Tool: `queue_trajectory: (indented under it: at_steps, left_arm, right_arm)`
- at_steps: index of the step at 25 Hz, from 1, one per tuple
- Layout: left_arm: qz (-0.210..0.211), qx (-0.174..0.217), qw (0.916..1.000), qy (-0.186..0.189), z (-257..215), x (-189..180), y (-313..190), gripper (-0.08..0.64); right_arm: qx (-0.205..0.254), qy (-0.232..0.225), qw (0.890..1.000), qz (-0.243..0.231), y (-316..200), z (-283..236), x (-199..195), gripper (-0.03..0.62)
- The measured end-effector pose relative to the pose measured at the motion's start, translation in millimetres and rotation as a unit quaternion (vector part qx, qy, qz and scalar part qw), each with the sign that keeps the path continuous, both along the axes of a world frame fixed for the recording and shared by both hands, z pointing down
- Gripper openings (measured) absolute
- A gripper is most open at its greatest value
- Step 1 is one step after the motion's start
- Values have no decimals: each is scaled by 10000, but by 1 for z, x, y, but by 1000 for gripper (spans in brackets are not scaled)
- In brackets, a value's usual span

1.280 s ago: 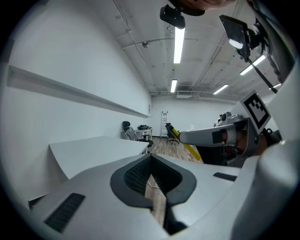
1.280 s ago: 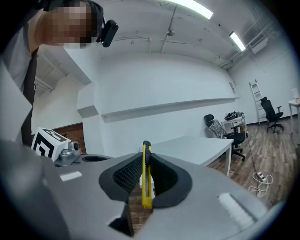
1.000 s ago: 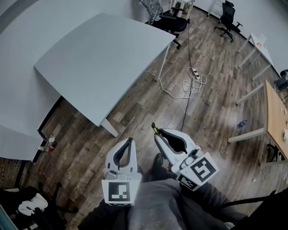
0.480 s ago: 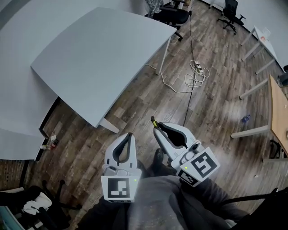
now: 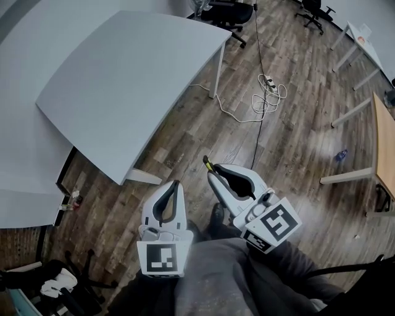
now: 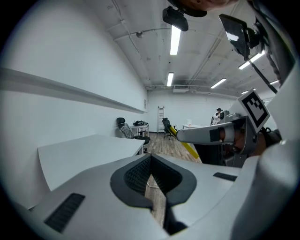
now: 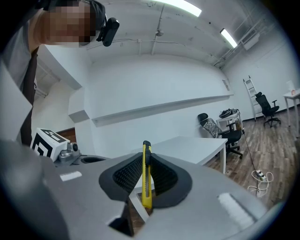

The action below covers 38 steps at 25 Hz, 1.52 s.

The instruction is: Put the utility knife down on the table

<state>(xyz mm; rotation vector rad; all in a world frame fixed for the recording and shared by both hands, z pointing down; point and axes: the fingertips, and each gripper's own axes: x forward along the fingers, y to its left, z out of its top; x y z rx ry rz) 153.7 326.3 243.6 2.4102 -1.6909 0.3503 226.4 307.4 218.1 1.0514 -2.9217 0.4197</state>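
Starting nearest: grey trousers (image 5: pixel 222 278) and one dark shoe (image 5: pixel 216 217) are seen at the near edge, below the two grippers.
Left gripper (image 5: pixel 176 184): one, held low on the left. Its jaws are pressed together at the tips and nothing is caught between them.
Right gripper (image 5: pixel 212 175): one, just right of the left one and apart from it. Its jaws are clenched on the utility knife (image 7: pixel 146 180).
Marker cubes: two are counted, one at the near end of each gripper.
Knife count: one, yellow with a black end.
Knife axis: the long axis is laid along the jaws. In the right gripper view the thin edge is turned to the camera and the body stands upright between the pads.
Knife pointing: the black tip (image 5: pixel 207 162) is pushed out past the fingertips, away from the person and slightly left, toward the table's near corner.
Knife place: it is held in the air over the wooden floor (image 5: pixel 290 123), apart from the table.
Table (image 5: pixel 123 80): one large grey top is seen at the far left.
Floor things: one white power strip with a coiled cable (image 5: pixel 268 92) lies beyond the grippers, and one small blue thing (image 5: pixel 341 154) lies at the right.
Right edge: one wooden tabletop (image 5: pixel 386 142) is partly seen.
Far edge: two black office chairs (image 5: pixel 225 11) are counted.
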Motion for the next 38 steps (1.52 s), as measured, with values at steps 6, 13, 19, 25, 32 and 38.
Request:
queue_trajectory:
  at_steps: [6, 13, 19, 25, 32, 38]
  left_arm:
    - [-37, -28, 9999, -113, -3, 31, -23, 3]
    - [-112, -85, 9997, -213, 4, 61, -44, 3]
    - [-222, -208, 9994, -166, 14, 66, -60, 3]
    - [-235, -206, 9995, -34, 27, 49, -90, 3]
    - [-288, -69, 9995, -61, 19, 15, -134, 3]
    - [-557, -200, 9982, 16, 29, -21, -167, 3]
  right_arm:
    - [-26, -119, 9999, -29, -24, 0, 31, 52]
    - [-69, -210, 9997, -107, -52, 8, 61, 52]
    - [-133, -200, 9996, -161, -71, 18, 67, 52]
    - [-193, -34, 9996, -209, -99, 30, 50, 52]
    - [-206, 53, 9993, -303, -140, 29, 17, 52]
    - [-283, 46, 9980, -562, -175, 37, -23, 52]
